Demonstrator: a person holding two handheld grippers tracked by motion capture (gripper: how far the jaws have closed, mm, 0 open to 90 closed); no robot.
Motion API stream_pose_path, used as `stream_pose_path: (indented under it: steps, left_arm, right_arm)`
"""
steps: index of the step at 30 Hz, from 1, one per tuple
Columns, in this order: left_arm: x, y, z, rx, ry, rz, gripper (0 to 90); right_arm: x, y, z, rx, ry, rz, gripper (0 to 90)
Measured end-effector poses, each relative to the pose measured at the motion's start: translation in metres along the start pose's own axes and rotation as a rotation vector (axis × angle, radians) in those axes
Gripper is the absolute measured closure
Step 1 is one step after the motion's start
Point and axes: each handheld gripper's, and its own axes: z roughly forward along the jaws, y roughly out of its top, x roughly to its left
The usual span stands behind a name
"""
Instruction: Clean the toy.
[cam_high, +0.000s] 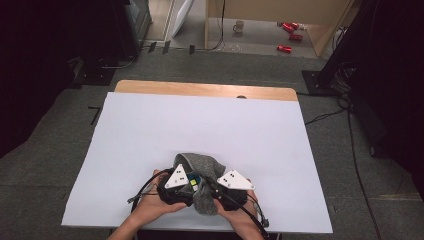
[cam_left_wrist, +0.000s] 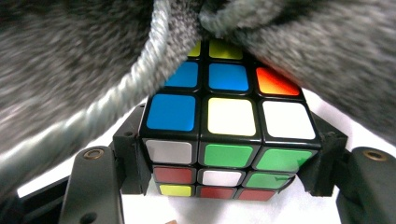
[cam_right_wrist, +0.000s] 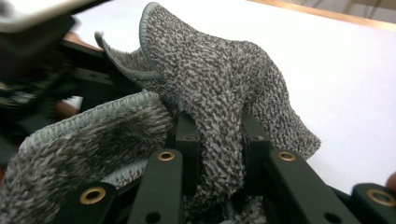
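The puzzle cube (cam_left_wrist: 227, 135), clamped in the left gripper (cam_left_wrist: 227, 186), we judge barely wrapped (grey cloth (cam_right_wrist: 219, 93) pinched by the right gripper (cam_right_wrist: 219, 154)).

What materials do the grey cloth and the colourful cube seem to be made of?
The grey cloth looks like knitted yarn, soft and fuzzy: flecked loops and a bound edge show. The colourful cube looks like hard plastic, with a black body and glossy coloured tiles that reflect light; whether the tiles are stickers or moulded plastic is unclear.
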Motion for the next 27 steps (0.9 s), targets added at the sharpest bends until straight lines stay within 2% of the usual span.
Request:
stream_pose_path:
  steps: [6, 9, 13, 17, 20, 23, 27]
  left_arm:
    - [0.002, -0.001, -0.001, 0.000, -0.004, -0.005, 33.9]
    - [0.002, 0.000, -0.001, -0.001, -0.002, -0.006, 33.9]
    - [0.001, 0.000, 0.000, -0.001, 0.002, -0.006, 33.9]
    - [0.000, 0.000, -0.001, 0.000, 0.006, -0.003, 33.9]
    - [0.000, 0.000, -0.001, 0.000, 0.008, 0.001, 34.0]
    - [0.001, 0.000, -0.002, -0.004, 0.008, -0.001, 34.0]
    - [0.005, 0.000, -0.006, -0.021, 0.011, -0.015, 34.0]
  right_arm:
    - [-0.013, -0.004, 0.002, 0.018, -0.043, 0.048, 75.6]
    - [-0.013, -0.001, -0.003, -0.011, -0.015, 0.068, 75.4]
    - [-0.004, 0.001, -0.004, -0.027, 0.036, 0.052, 74.9]
    - [0.006, 0.001, -0.003, -0.022, 0.042, 0.032, 74.6]
    - [0.002, -0.001, 0.000, -0.013, 0.014, 0.019, 74.6]
    - [-0.006, -0.002, 0.001, 0.004, -0.018, 0.044, 74.7]
    - [-0.026, -0.003, -0.002, -0.001, -0.081, 0.077, 74.6]
